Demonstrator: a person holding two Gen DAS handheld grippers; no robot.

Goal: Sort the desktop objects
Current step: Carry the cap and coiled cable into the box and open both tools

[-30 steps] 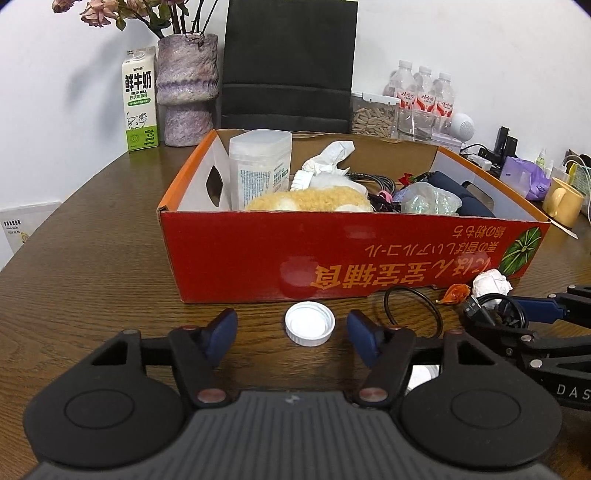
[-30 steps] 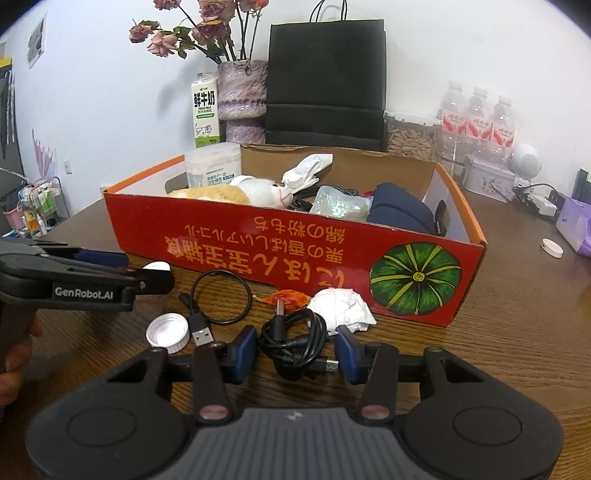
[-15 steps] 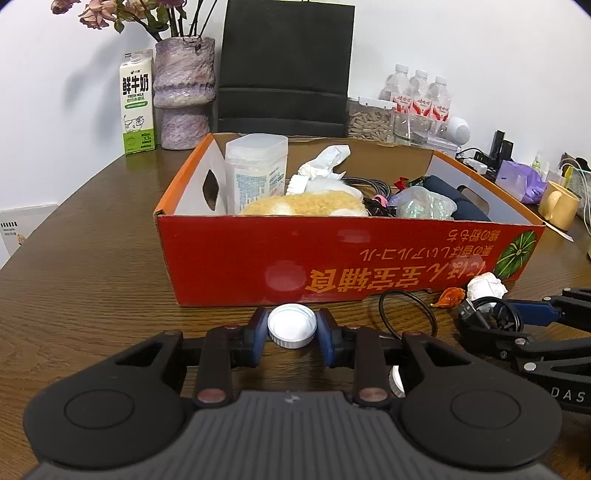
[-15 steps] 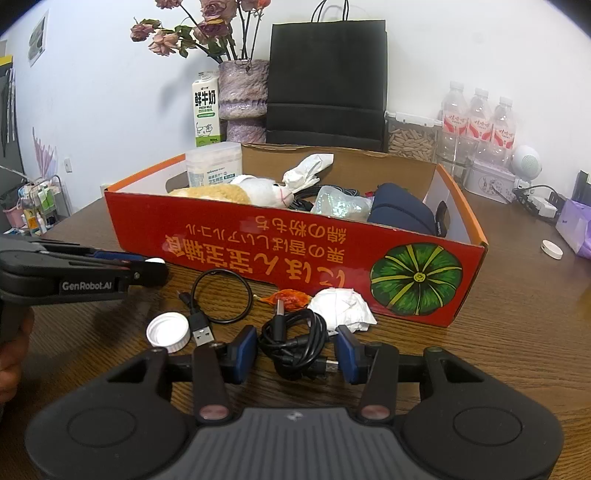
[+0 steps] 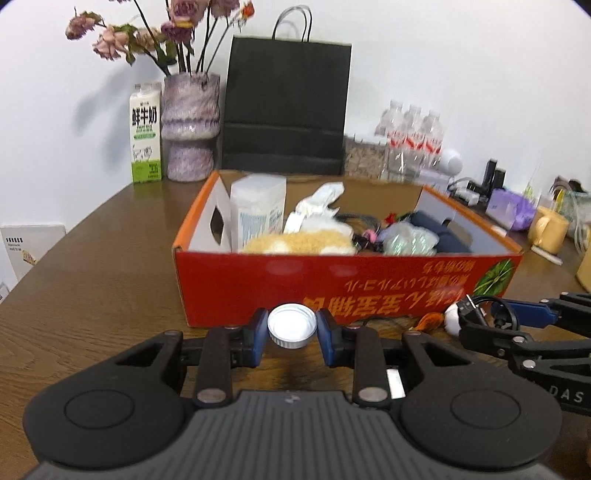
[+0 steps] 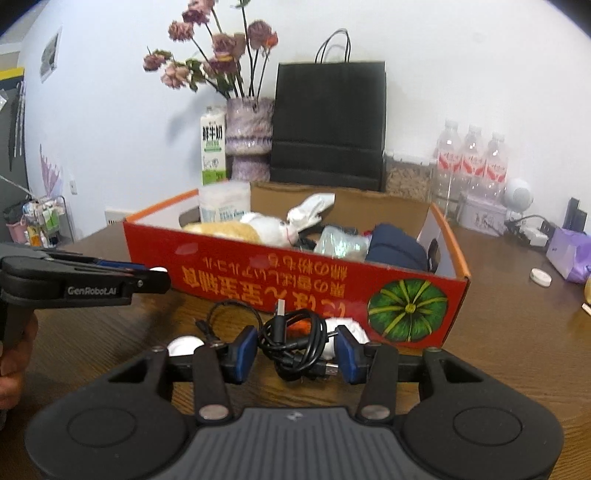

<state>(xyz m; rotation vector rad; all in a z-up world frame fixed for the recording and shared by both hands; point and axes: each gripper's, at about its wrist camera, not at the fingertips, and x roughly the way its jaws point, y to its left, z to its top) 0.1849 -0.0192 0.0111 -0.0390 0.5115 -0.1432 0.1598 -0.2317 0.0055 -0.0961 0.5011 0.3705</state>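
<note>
White plastic bottle cap (image 5: 292, 325) sits pinched in the left hand-held gripper (image 5: 292, 332); right hand-held gripper (image 6: 296, 349) clasps a coiled black cable (image 6: 295, 343); next, both go over the red cardboard box (image 5: 332, 284)

Even, bright indoor light, with soft shadows of the flowers (image 5: 162, 33) on the white wall (image 5: 461, 55). Both fisheye views bend strongly toward dark corners, motion blur smears the red box (image 5: 332, 280) print, and faint glare spots mark its front

Left tool (image 5: 292, 332): pads clamped on white cap (image 5: 292, 325), raised. Right tool (image 6: 297, 349): pads pressing coiled black cable (image 6: 293, 341).
</note>
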